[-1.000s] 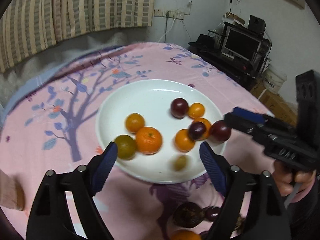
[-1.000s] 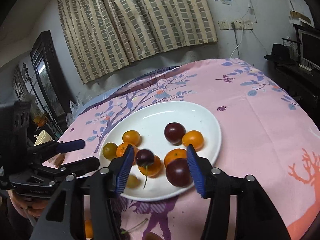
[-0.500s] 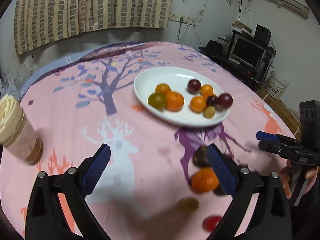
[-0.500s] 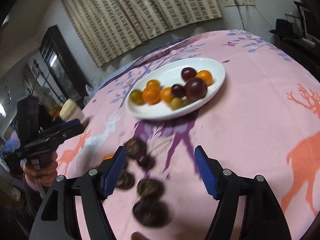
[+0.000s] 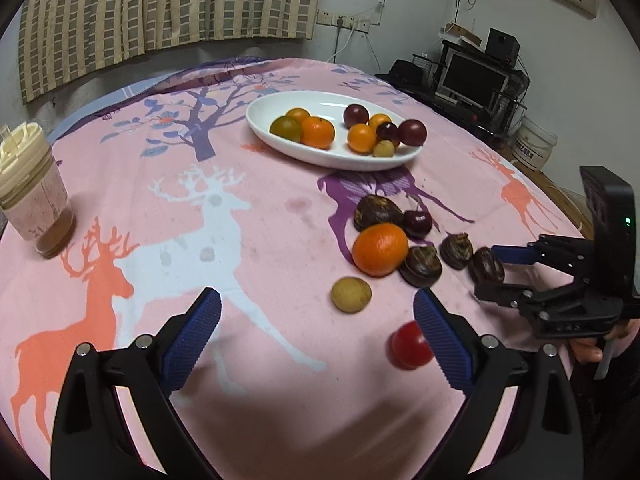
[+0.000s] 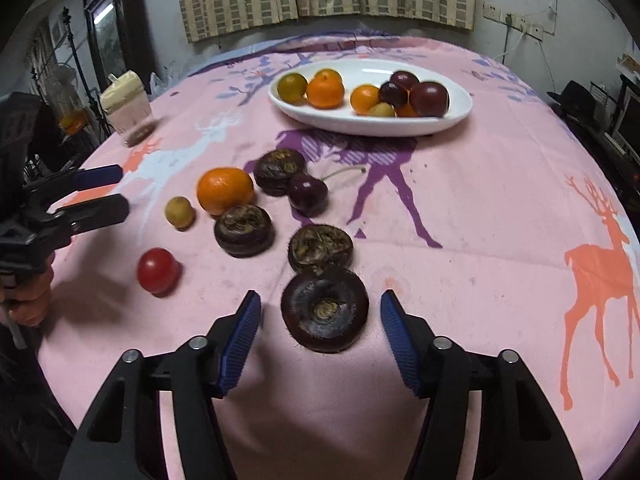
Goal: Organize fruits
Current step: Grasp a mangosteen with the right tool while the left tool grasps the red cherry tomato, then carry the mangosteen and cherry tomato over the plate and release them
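A white plate [image 5: 280, 140] [image 6: 360, 126] with several oranges and dark plums lies far on the pink cloth. Nearer lie loose fruits: a mandarin [image 5: 380, 249] [image 6: 225, 190], a small yellow fruit [image 5: 351, 294] [image 6: 180, 211], a cherry [image 6: 308, 194], a red tomato [image 5: 410, 344] [image 6: 157, 271] and several dark water chestnuts. My left gripper [image 5: 316, 336] stands wide open, the tomato just inside its right finger. My right gripper [image 6: 320, 320] straddles the nearest water chestnut [image 6: 325, 316] [image 5: 486, 266]. Its jaws are closing, with a gap still showing on each side.
A lidded cup [image 5: 34, 196] [image 6: 126, 108] stands at the table's left edge. A monitor on a dark stand [image 5: 476, 80] and a white bucket [image 5: 534, 148] sit beyond the right edge. Striped curtains hang behind the table.
Both grippers have drawn back from the plate to the loose fruits near the front edge. The right gripper's jaws have narrowed around a water chestnut.
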{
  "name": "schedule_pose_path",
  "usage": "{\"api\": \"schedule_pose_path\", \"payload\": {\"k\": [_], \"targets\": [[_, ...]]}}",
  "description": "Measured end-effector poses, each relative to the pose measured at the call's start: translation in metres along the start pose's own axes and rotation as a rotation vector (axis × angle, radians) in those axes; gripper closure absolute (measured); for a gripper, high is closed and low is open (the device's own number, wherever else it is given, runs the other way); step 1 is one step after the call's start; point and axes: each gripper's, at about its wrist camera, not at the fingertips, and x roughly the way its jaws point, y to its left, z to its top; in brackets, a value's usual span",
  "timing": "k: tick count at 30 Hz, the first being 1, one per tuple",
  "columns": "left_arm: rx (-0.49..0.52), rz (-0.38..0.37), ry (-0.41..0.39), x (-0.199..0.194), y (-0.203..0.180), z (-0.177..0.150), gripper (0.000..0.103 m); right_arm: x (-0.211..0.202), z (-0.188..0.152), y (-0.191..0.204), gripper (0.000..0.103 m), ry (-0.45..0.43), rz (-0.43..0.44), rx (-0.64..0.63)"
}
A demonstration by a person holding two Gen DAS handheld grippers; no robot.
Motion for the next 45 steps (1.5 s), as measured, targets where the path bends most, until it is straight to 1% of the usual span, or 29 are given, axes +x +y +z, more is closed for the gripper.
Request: {"api": "schedule_pose_path", "payload": {"k": [1, 3, 5, 6, 8, 9, 10, 11, 12, 14, 15, 17, 21, 22, 23, 25, 27, 29, 30, 32, 34, 35, 37, 40, 42, 45], "targets": [[0.0, -0.002, 0.008, 0.001, 0.0, -0.001, 0.008, 0.0, -0.001, 0.001, 0.051, -0.008, -0.026, -0.006], [0.007, -0.02, 0.018, 0.001, -0.003, -0.005, 0.008, 0.0, -0.001, 0.004, 0.061, -0.016, -0.048, -0.028], [0.04, -0.063, 0.023, -0.001, -0.011, -0.008, 0.008, 0.0, -0.002, 0.005, 0.062, -0.027, -0.049, -0.033], [0.071, -0.095, 0.029, -0.002, -0.017, -0.011, 0.008, -0.002, -0.001, 0.002, 0.062, -0.032, -0.033, -0.02], [0.13, -0.135, 0.037, -0.004, -0.031, -0.015, 0.009, -0.005, 0.0, -0.007, 0.062, -0.051, 0.008, 0.032], [0.162, -0.141, 0.04, -0.004, -0.038, -0.017, 0.012, -0.006, 0.0, -0.012, 0.062, -0.059, 0.021, 0.057], [0.195, -0.146, 0.051, -0.003, -0.046, -0.02, 0.023, -0.006, 0.0, -0.015, 0.062, -0.063, 0.03, 0.074], [0.214, -0.153, 0.066, 0.0, -0.051, -0.021, 0.032, -0.007, 0.0, -0.016, 0.062, -0.067, 0.04, 0.085], [0.224, -0.156, 0.082, 0.004, -0.055, -0.021, 0.035, -0.008, 0.0, -0.017, 0.062, -0.071, 0.05, 0.089], [0.232, -0.141, 0.117, 0.013, -0.06, -0.022, 0.046, -0.009, 0.0, -0.016, 0.062, -0.078, 0.054, 0.084], [0.233, -0.13, 0.13, 0.017, -0.061, -0.022, 0.049, -0.009, 0.0, -0.015, 0.062, -0.082, 0.057, 0.08], [0.234, -0.133, 0.147, 0.021, -0.063, -0.021, 0.06, -0.01, 0.0, -0.016, 0.062, -0.086, 0.067, 0.08], [0.246, -0.116, 0.166, 0.024, -0.065, -0.023, 0.067, -0.011, 0.0, -0.02, 0.062, -0.086, 0.084, 0.1], [0.245, -0.108, 0.168, 0.025, -0.064, -0.022, 0.073, -0.012, 0.0, -0.02, 0.062, -0.091, 0.094, 0.1], [0.243, -0.105, 0.169, 0.025, -0.063, -0.021, 0.075, -0.013, 0.0, -0.021, 0.062, -0.097, 0.102, 0.098], [0.239, -0.115, 0.171, 0.024, -0.06, -0.015, 0.075, -0.015, 0.003, -0.021, 0.062, -0.106, 0.134, 0.092], [0.246, -0.109, 0.147, 0.02, -0.06, -0.002, 0.075, -0.018, 0.011, -0.022, 0.062, -0.126, 0.13, 0.075], [0.23, -0.112, 0.094, 0.016, -0.06, 0.024, 0.075, -0.023, 0.028, -0.025, 0.062, -0.177, 0.116, 0.059], [0.219, -0.112, 0.07, 0.015, -0.06, 0.035, 0.075, -0.027, 0.041, -0.028, 0.062, -0.213, 0.121, 0.061], [0.176, -0.097, 0.008, 0.015, -0.058, 0.068, 0.075, -0.03, 0.063, -0.034, 0.062, -0.271, 0.128, 0.072], [0.115, -0.083, -0.04, 0.02, -0.053, 0.102, 0.075, -0.03, 0.094, -0.043, 0.062, -0.338, 0.119, 0.11], [0.083, -0.075, -0.058, 0.025, -0.05, 0.119, 0.075, -0.03, 0.107, -0.048, 0.062, -0.365, 0.103, 0.124], [0.043, -0.027, -0.093, 0.039, -0.044, 0.151, 0.075, -0.022, 0.139, -0.058, 0.062, -0.412, 0.029, 0.16], [0.012, 0.027, -0.08, 0.071, -0.034, 0.185, 0.075, -0.002, 0.168, -0.073, 0.062, -0.417, -0.005, 0.206], [0.015, 0.07, -0.061, 0.095, -0.03, 0.201, 0.075, 0.014, 0.176, -0.083, 0.061, -0.395, -0.024, 0.226], [0.012, 0.09, -0.023, 0.119, -0.027, 0.213, 0.075, 0.032, 0.177, -0.092, 0.061, -0.357, -0.06, 0.21]]}}
